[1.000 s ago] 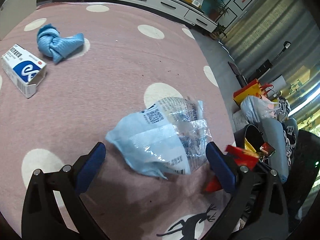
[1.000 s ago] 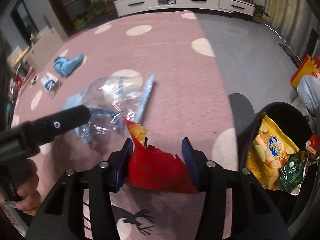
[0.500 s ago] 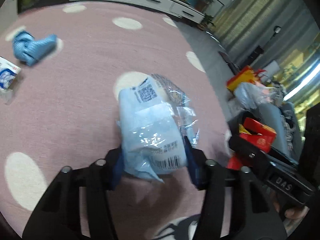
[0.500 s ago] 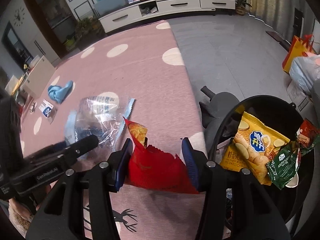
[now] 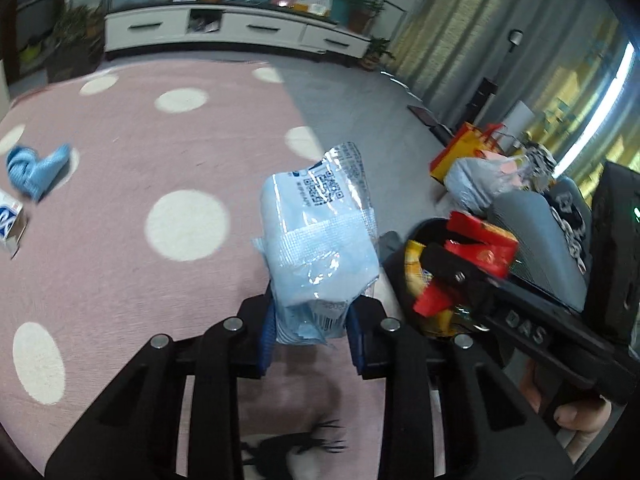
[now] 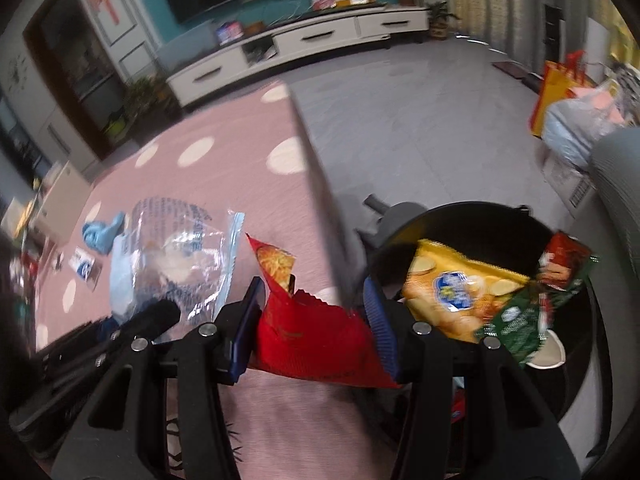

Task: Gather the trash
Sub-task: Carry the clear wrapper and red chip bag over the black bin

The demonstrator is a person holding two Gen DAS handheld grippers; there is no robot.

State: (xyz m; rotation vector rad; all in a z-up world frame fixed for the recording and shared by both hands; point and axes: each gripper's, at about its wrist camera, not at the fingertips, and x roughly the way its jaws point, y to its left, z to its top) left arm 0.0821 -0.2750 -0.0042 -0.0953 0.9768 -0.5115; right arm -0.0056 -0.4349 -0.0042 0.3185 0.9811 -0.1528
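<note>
Left gripper (image 5: 310, 330), black frame with blue ribbed pads, has just been closing and now pinches the lower end of a wrapper (image 5: 320, 240): crinkly clear-and-pale-blue plastic film with a QR code and barcode, glossy, crumpled. Its long axis runs up and away from the jaws, free end pointing far and slightly right, lifted off the rug (image 5: 120, 240). Right gripper (image 6: 316, 320), same build, is clamped on a red bag (image 6: 312, 332): shiny foil, serrated top edge, roughly triangular, torn tip with orange print pointing up and left; its broad body spans pad to pad. In the right view the bag sits over the rug edge just beside the bin (image 6: 568, 240), a round black container lined dark, holding a yellow snack bag (image 6: 452, 284), a green wrapper (image 6: 516, 320), a red wrapper (image 6: 560, 256) and a white cup (image 6: 548, 354). A hand (image 5: 576, 416) shows under the right gripper in the left view. Rug is pink, short pile, cream dots, black deer print at the near edge. Further left on it: a small white-blue box (image 5: 10, 220) and a bunched blue cloth (image 5: 34, 168). Beyond the rug, grey tile floor, a yellow-red paper bag (image 5: 460, 148), a stuffed grey plastic bag (image 5: 476, 184). Far back, a long white cabinet (image 5: 224, 32) against a teal wall.
</note>
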